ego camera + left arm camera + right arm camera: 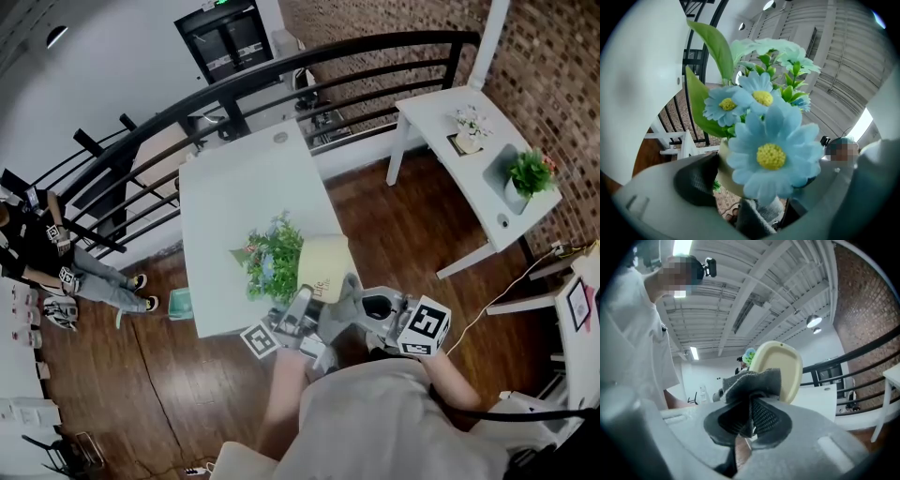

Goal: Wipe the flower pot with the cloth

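Observation:
The cream flower pot [323, 267], with green leaves and blue flowers [272, 258], is tipped on its side over the near edge of the white table [234, 187]. My left gripper [298, 317] is shut on the pot; in the left gripper view a dark pad presses the cream rim [723, 174], and a big blue flower [771, 154] hides the far jaw. My right gripper [364, 306] is shut on the grey cloth [752, 380], bunched between its pads. The cloth lies against the pot's underside [780, 364]. Grey cloth [761, 216] also shows below the flowers.
A second white table [450, 108] at the right carries small potted plants [530, 173]. A black railing [281, 75] runs behind both tables, with brick wall beyond. A person [56, 262] sits at the far left. A teal object [180, 302] lies on the wooden floor.

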Demonstrator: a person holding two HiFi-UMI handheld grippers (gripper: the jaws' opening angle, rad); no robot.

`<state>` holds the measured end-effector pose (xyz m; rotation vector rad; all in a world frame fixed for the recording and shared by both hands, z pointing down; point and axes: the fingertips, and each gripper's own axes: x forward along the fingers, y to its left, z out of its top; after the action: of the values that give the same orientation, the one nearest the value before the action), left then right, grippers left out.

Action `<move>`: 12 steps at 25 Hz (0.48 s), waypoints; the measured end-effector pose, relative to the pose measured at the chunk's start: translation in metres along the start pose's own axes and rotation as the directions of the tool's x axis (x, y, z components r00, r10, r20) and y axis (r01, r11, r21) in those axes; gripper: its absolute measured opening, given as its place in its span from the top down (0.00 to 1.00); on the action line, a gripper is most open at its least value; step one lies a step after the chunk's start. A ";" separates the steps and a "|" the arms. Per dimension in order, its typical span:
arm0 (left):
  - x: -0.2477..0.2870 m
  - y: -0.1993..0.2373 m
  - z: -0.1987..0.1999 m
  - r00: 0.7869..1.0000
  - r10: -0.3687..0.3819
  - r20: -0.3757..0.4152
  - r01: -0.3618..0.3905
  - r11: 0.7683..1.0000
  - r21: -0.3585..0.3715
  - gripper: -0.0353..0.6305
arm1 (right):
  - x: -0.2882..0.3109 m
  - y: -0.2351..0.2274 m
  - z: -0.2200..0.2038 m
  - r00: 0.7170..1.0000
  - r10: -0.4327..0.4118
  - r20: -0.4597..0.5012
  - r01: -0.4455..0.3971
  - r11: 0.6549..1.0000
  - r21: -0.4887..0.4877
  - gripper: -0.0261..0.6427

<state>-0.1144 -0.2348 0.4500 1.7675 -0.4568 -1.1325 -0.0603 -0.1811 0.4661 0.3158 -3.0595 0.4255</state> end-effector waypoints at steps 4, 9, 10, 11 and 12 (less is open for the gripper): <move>-0.007 0.007 -0.003 1.000 0.016 -0.009 -0.016 1.000 -0.006 0.28 | -0.012 0.000 0.041 0.992 0.008 0.127 -0.002 0.999 -0.048 0.95; -0.011 0.004 -0.021 1.000 -0.024 -0.017 0.022 0.997 -0.071 0.29 | -0.027 -0.027 0.076 0.967 -0.080 0.243 0.090 0.996 -0.029 0.95; -0.011 0.003 -0.026 0.999 -0.031 -0.021 0.029 0.996 -0.083 0.29 | -0.031 -0.037 0.078 0.958 -0.118 0.262 0.123 0.992 -0.004 0.95; -0.011 0.003 -0.030 0.999 -0.036 -0.028 0.033 0.995 -0.091 0.29 | -0.034 -0.046 0.080 0.949 -0.152 0.276 0.151 0.988 0.024 0.95; -0.010 0.003 -0.034 0.999 -0.039 -0.035 0.036 0.995 -0.096 0.29 | -0.037 -0.055 0.079 0.942 -0.179 0.282 0.172 0.984 0.051 0.95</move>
<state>-0.0903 -0.2115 0.4615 1.7166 -0.3430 -1.1281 -0.0137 -0.2476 0.4020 0.7050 -3.2642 0.4453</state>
